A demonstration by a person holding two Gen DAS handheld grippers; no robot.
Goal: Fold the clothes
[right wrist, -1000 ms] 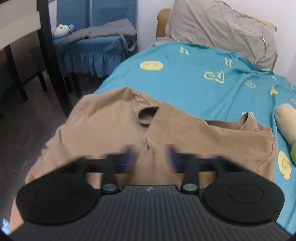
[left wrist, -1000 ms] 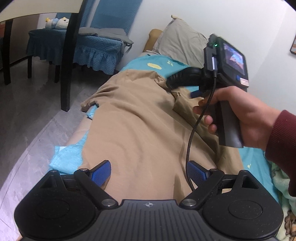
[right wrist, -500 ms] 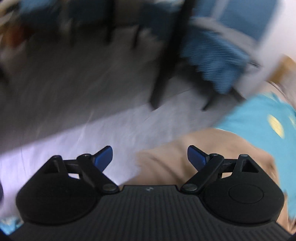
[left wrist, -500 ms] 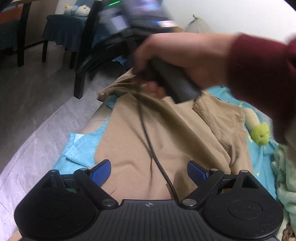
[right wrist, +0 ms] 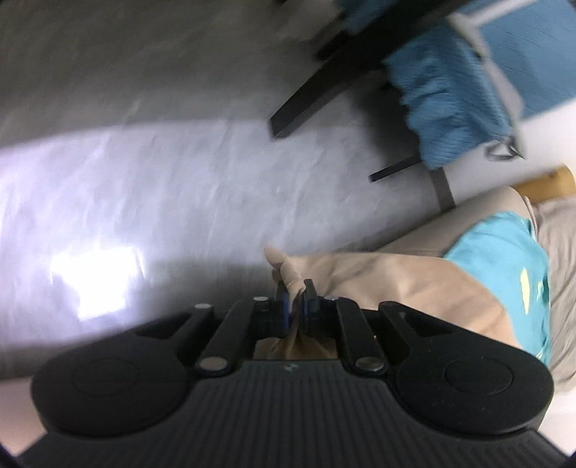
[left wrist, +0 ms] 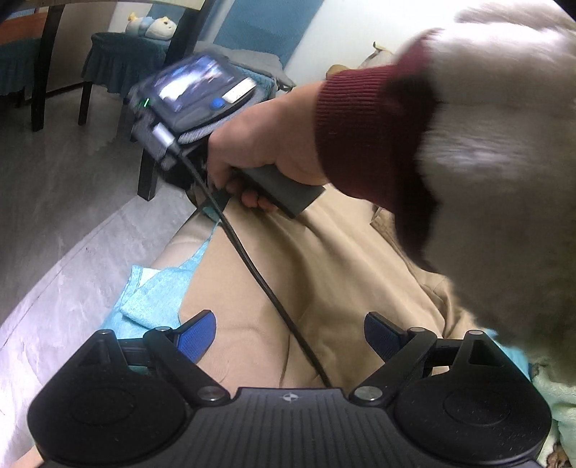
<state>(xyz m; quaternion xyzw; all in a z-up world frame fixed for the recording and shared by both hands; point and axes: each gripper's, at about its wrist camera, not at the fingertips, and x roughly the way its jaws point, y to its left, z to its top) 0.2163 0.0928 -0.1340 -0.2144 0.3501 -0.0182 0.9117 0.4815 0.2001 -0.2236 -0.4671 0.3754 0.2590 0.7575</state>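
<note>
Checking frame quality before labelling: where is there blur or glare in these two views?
Left wrist view: the sleeve is smeared, the left gripper sharp. Right wrist view: floor and chair streaked, white glare on the floor; the right gripper, shut on the tan shirt, reads fairly clearly.

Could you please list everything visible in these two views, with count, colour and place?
shirt: one, tan, spread on the bed.
sheet: one, turquoise with yellow prints, under the shirt.
pillow: one, grey-beige, far end of the bed.
chair: one, dark legs with blue cover, on the floor beside the bed.
plush toy: one, pale, on the chair.
floor: grey, beside the bed.
cable: one, black, across the shirt.
right hand: one, dark red cuff, holding the right handle.
left tongs: open above the shirt.
right tongs: shut on a shirt edge.
</note>
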